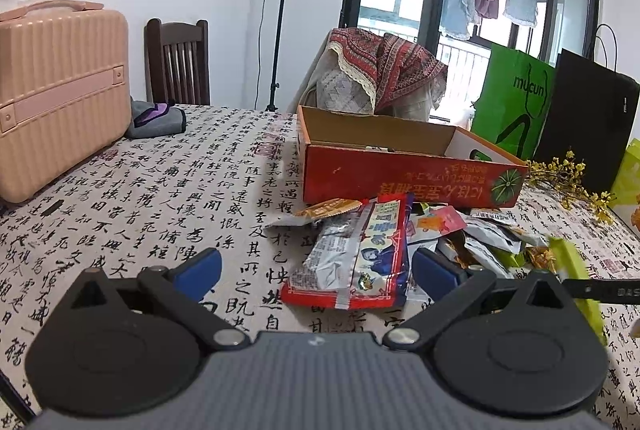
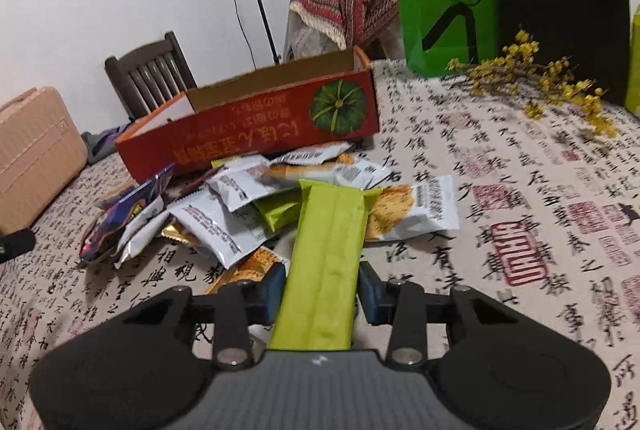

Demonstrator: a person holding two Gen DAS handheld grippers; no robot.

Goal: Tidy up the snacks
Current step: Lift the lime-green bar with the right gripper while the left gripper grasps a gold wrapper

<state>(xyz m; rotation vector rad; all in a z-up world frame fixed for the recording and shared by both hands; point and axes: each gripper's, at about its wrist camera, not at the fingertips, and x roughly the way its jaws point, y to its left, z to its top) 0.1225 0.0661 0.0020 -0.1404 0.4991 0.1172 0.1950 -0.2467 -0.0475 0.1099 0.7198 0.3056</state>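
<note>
On the desk [image 2: 500, 158], just in front of the red box [image 2: 256, 134], sits a loose pile of snacks [image 2: 248, 202], some touching the box's front wall. Box top is open; from the left wrist view I see cardboard walls and maybe something pale low inside, can't tell what. So: little or nothing visibly sorted yet, bulk of the job left, by my read.

Right claw [image 2: 322, 288]: closed on a long green pack [image 2: 330, 250], blue pads pressed on both sides near its near end. Pack points forward over the pile toward the box. Can't tell if its far end rests on the packs below or is clear of them. Same pack shows at the right edge of the left wrist view.

Left claw [image 1: 316, 268]: wide open, holding nothing, above the desk just short of a red-edged foil pack [image 1: 356, 258] at the pile's left side. That pack lies between the pads' line of approach, flat, partly over its neighbours.

Left to do, judging by layout: green pack into the box, then the rest, which is white wrappers, a cracker pack [image 2: 416, 210] at the right, a purple pack [image 2: 120, 218] at the left, gold ones underneath.

Risk: packs overlap, so pulling one may drag others. Foil is slick and thin; grip the edge seam.

Pink case [image 1: 60, 94] and green bag [image 2: 444, 2] are well apart from the pile, not in the way.
</note>
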